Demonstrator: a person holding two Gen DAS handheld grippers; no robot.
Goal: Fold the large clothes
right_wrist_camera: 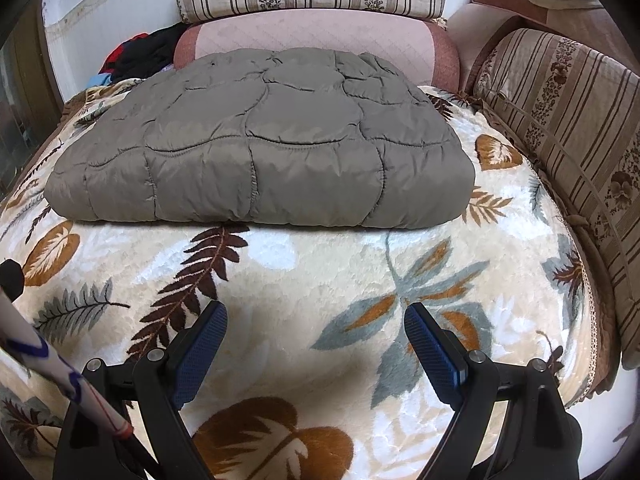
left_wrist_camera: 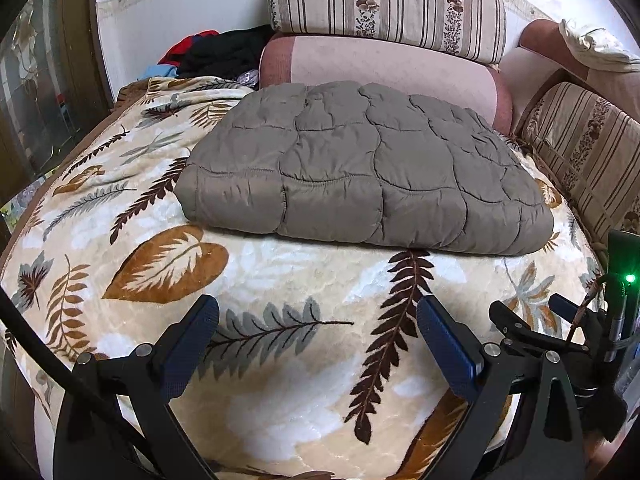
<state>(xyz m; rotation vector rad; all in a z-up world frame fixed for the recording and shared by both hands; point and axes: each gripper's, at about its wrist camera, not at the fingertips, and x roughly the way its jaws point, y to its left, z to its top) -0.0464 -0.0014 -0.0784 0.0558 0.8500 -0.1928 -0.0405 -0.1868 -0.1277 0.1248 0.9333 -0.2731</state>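
Left wrist view shows the grey quilted coat (left_wrist_camera: 360,168) lying as a neat folded bundle on the leaf-patterned blanket (left_wrist_camera: 280,280); folding looks essentially finished. Left gripper (left_wrist_camera: 318,322) and right gripper (right_wrist_camera: 315,320) both gape empty, near it but not touching.

Both wrist views, low, facing shared jacket (left_wrist_camera: 360,168)

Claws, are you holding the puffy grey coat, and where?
No. The left claw and right claw are both open and empty, short of the folded grey coat on the leaf-print blanket.

Leaf-print blanket (left_wrist_camera: 280,360) over sofa; striped floral cushions (left_wrist_camera: 384,4) behind; white wall (left_wrist_camera: 180,12)
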